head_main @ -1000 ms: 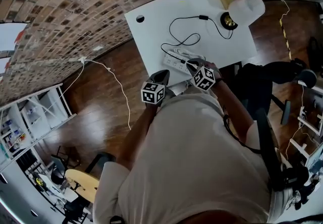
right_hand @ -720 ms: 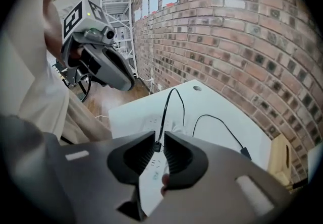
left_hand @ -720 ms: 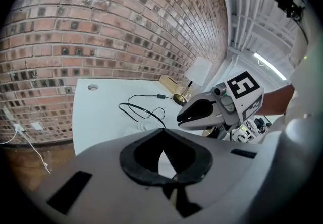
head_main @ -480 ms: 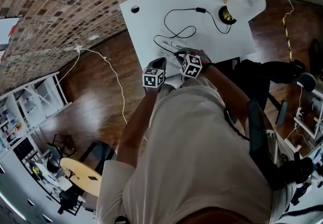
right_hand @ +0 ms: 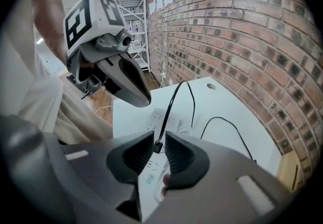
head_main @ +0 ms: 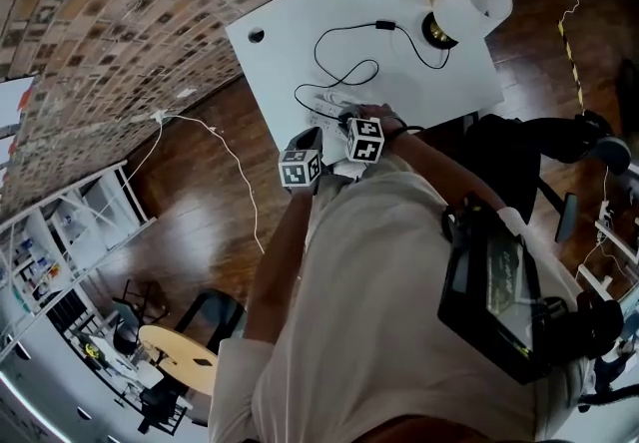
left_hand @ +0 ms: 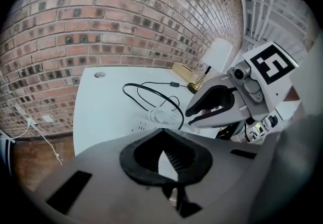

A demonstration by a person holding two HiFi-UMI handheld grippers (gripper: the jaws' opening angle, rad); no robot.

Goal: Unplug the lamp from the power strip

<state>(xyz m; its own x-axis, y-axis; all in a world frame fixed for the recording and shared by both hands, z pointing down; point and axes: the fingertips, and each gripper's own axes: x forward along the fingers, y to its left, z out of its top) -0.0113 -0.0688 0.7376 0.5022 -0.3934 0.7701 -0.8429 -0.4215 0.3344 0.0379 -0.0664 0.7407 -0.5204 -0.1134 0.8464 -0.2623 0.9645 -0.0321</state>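
so the right gripper [right_hand: 158, 140] was back at the near edge of the table [head_main: 285, 47] a second ago, and now it's come in right over the power strip [head_main: 324, 108]. its jaws are down to a narrow slot with the lamp's black plug [right_hand: 157, 148] sitting in it, pinched or as good as. the cord [right_hand: 174, 102] runs up out of the slot and away across the table towards the lamp [head_main: 469, 0] at the far corner.

can't tell from where i'm standing if the plug is seated or already lifted a bit. either way i'd say the reach is done and only the pull is left.

the left gripper [left_hand: 162, 146] hasn't really budged. it's hanging back at the table edge, jaws pretty much together on nothing. if the strip lifts with the plug, i reckon that one needs to pin it down.
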